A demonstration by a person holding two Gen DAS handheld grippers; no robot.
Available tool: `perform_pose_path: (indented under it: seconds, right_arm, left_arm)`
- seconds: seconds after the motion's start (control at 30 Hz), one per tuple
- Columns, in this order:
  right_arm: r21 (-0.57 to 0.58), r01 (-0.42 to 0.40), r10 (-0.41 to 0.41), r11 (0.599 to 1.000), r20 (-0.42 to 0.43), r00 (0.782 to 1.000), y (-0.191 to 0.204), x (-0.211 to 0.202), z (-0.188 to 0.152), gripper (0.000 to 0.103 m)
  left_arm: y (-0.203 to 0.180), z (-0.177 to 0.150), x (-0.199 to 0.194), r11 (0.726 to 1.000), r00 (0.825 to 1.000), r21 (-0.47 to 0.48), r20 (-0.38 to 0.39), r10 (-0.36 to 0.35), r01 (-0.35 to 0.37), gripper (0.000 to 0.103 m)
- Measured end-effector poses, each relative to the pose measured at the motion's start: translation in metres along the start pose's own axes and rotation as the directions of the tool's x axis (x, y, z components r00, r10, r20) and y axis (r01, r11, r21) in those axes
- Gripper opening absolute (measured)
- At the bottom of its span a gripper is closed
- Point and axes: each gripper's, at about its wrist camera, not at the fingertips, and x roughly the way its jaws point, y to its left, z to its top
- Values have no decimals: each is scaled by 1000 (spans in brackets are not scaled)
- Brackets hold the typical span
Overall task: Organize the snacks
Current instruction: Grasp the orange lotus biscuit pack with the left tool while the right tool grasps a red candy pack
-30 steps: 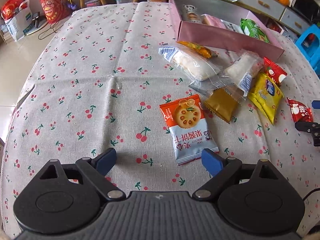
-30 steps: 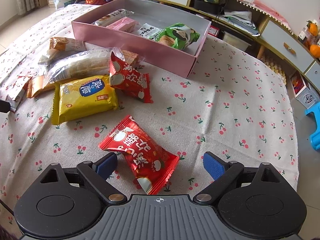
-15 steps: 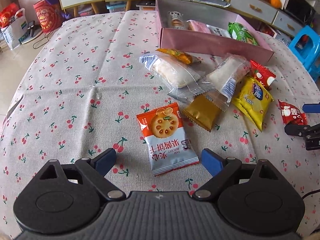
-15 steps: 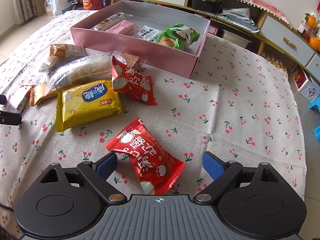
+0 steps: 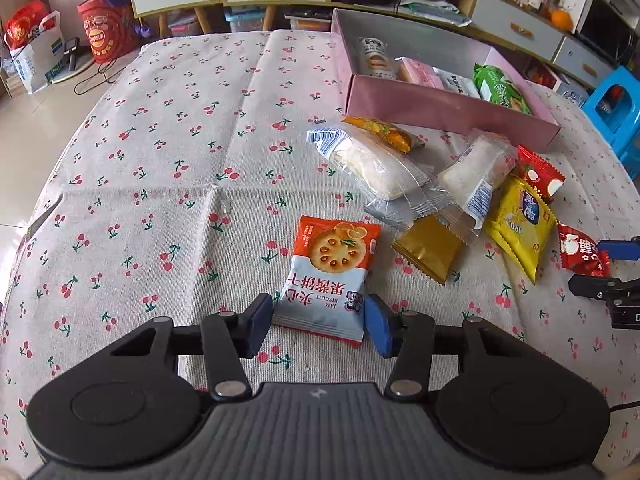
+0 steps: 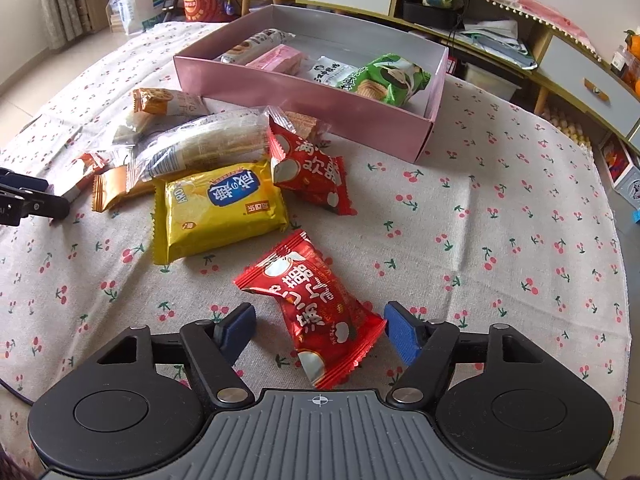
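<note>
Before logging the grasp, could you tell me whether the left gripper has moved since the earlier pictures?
Yes. The left gripper jaws have just been closing inward onto the biscuit packet, which lies unmoved beside the gold packet.

Since the earlier pictures the left gripper (image 5: 318,322) has just been closing its jaws, and its blue pads now sit against both sides of the orange-and-white jam biscuit packet (image 5: 329,278). The right gripper (image 6: 320,330) has also been closing around the red foil candy packet (image 6: 316,306); its right pad touches the wrapper, the left stands just clear.
</note>
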Motion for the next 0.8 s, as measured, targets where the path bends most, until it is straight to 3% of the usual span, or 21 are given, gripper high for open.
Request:
perform_pose_path:
  seconds: [0.1, 0.37, 0.8]
  right_arm:
    - [18, -24, 24, 1000, -7, 1000, 2, -2, 1, 46]
    - [62, -43, 44, 997, -19, 999, 0, -6, 3, 44]
    - [101, -84, 78, 991, 61, 995, -4, -35, 11, 44]
  left_arm:
    - [0, 1, 0, 1000, 1000, 6, -2, -13, 13, 45]
    - [-2, 2, -3, 997, 997, -6, -19, -72, 72, 44]
    - [-15, 6, -21, 989, 989, 2, 12, -150, 150, 44]
